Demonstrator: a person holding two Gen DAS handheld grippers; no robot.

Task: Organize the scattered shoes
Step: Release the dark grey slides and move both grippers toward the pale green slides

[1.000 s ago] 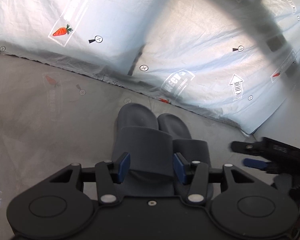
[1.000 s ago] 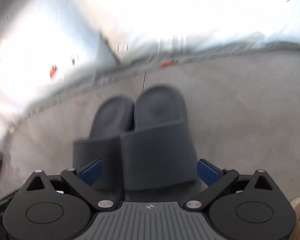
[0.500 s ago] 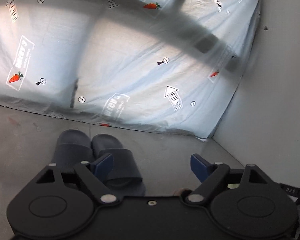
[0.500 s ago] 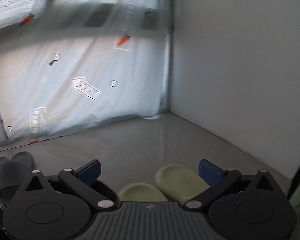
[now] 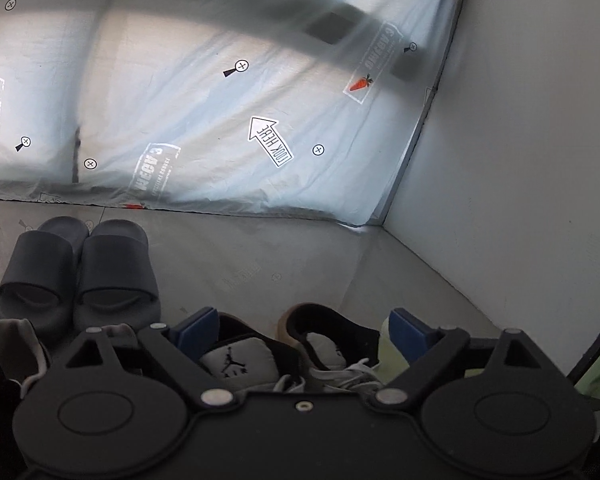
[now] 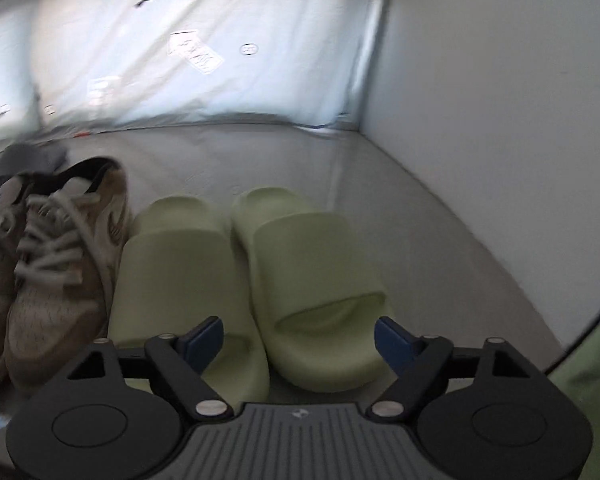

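Grey polished floor point(image 5: 260, 256) meets a plain white wall point(image 5: 520, 160) on the right and a translucent plastic sheet printed with carrots and arrows point(image 5: 204, 112) at the back.

Left wrist view: the left gripper point(image 5: 302, 330) hangs with fingers spread wide and nothing between them, above a pair of beige-and-black lace-up sneakers point(image 5: 324, 344), only their collars and tongues visible. A pair of dark grey rubber slides point(image 5: 76, 268) stands side by side, touching, to the left, toes toward the sheet. A further grey-and-black shoe point(image 5: 16, 352) shows at the left edge, mostly hidden.

Right wrist view, somewhat blurred: the right gripper point(image 6: 300, 336) is likewise wide open and empty, over a pair of pale green rubber slides point(image 6: 252, 276), side by side just right of the sneakers. This view shows the sneakers' laces and uppers in full; the dark slides appear only as a sliver beyond them.
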